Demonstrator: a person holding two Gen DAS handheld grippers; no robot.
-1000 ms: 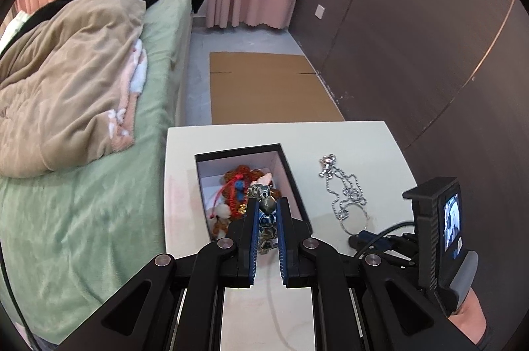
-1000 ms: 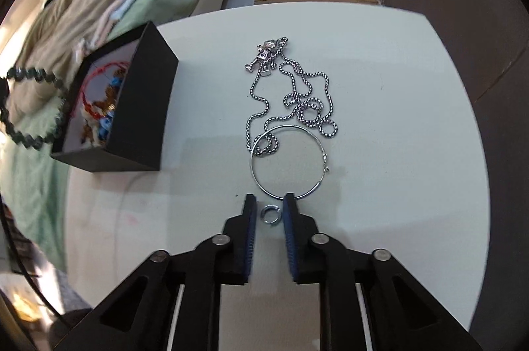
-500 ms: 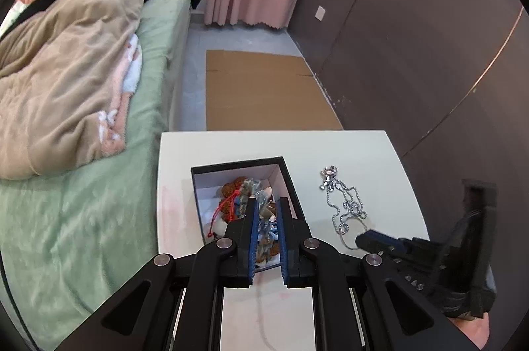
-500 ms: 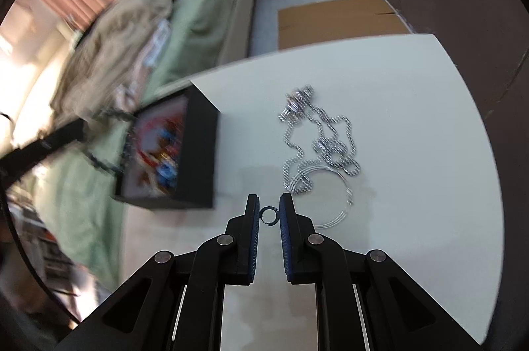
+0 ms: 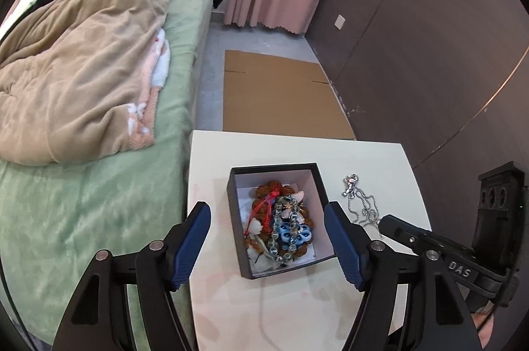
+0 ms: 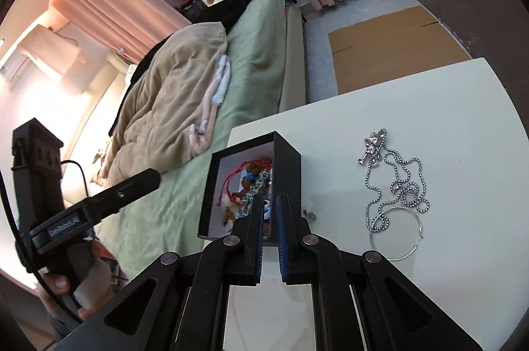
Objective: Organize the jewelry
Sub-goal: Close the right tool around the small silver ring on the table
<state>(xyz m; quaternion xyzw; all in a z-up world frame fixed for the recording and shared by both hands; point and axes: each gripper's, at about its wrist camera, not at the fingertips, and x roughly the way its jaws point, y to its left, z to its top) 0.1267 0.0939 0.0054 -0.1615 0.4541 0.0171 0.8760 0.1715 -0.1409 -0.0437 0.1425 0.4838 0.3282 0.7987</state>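
Since the chain necklace (image 6: 407,189) looks limp and light, I would pinch its pendant (image 6: 372,147); the left gripper (image 5: 267,209) jaws, just opened, hold nothing.

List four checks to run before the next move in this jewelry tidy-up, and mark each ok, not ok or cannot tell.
1. Left gripper clear of its load: its jaws have just been opening and nothing is between them. Ok.
2. Bracelet inside the box: it lies on the other pieces. Ok.
3. Right gripper holding a piece: jaws shut above the box, nothing visible between them. Cannot tell.
4. All jewelry boxed: chain and hoop lie out on the table. Not ok.
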